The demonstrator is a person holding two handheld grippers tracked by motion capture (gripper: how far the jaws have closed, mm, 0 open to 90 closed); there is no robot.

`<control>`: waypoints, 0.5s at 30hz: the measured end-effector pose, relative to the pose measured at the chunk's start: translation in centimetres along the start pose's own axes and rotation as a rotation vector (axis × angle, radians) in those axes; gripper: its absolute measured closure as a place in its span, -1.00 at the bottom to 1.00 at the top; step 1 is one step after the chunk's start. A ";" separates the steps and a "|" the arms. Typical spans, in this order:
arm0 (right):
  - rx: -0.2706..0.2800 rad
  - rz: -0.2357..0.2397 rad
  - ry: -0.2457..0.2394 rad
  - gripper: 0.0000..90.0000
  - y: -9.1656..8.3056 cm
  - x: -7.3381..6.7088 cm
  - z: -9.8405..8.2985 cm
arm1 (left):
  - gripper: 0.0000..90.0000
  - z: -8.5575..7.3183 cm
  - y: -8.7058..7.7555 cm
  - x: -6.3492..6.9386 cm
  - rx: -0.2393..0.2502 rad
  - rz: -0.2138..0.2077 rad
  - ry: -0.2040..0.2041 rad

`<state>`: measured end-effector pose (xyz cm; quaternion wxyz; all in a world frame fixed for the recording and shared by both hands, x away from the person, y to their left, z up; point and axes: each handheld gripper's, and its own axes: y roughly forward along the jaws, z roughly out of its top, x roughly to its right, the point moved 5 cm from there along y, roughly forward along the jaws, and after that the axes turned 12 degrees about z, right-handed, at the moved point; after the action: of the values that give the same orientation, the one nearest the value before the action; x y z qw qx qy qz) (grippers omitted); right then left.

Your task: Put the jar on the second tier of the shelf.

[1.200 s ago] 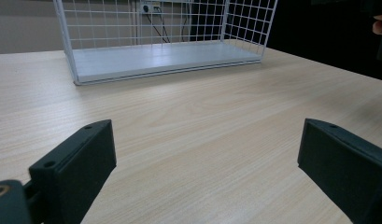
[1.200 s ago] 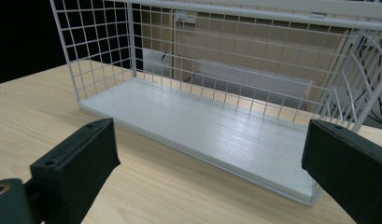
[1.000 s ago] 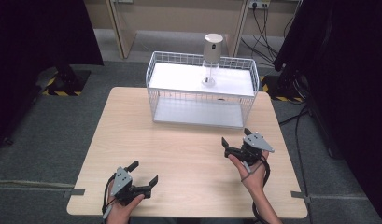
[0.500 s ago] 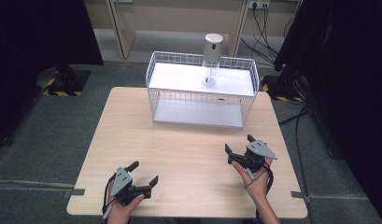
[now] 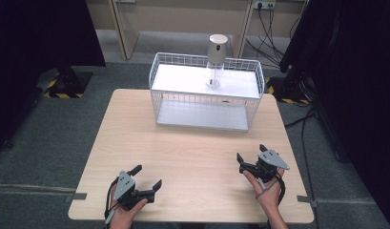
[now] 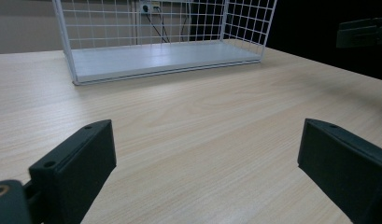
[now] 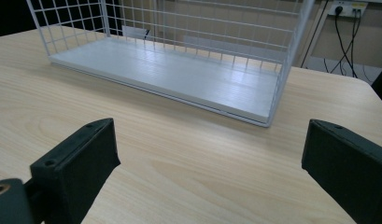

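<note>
The right hand-held gripper [image 5: 250,156] has drawn back from the wire basket [image 5: 205,125] — both grippers' jaws apart, empty.

Right gripper [image 5: 250,154] has drawn back across the table [image 5: 197,157] toward the person's edge, farther from the wire basket [image 5: 207,95] than a second ago, when it sat higher up the right side. It has also swung: its jaws, gaping with nothing between them, now point more leftward across the table than before.
</note>
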<state>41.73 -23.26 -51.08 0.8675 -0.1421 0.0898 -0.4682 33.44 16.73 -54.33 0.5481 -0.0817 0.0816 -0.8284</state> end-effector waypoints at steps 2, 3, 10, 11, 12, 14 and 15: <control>0.000 -0.004 0.003 -0.91 -0.1 0.2 -0.2 | -0.91 0.0 0.0 0.0 0.000 0.000 0.000; -0.002 -0.009 0.005 -0.91 -0.2 0.3 -0.3 | -0.91 0.0 0.0 0.0 0.000 0.001 0.000; -0.008 -0.043 0.017 -0.91 -0.8 1.4 -1.2 | -0.91 0.0 0.0 0.1 0.000 0.000 0.000; -0.010 -0.045 0.018 -0.91 -0.8 1.5 -1.2 | -0.91 0.0 0.0 0.1 0.000 0.000 0.000; -0.011 -0.048 0.020 -0.91 -0.9 1.6 -1.4 | -0.91 0.0 0.0 0.1 0.000 0.000 0.000; -0.013 -0.051 0.022 -0.91 -0.9 1.8 -1.6 | -0.91 0.0 0.0 0.1 0.000 0.000 0.000; -0.013 -0.051 0.022 -0.91 -0.9 1.8 -1.6 | -0.91 0.0 0.0 0.1 0.000 0.000 0.000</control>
<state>41.51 -25.47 -52.30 0.8532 -0.1448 0.0988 -0.4912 33.42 16.67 -54.33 0.5480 -0.0820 0.0815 -0.8285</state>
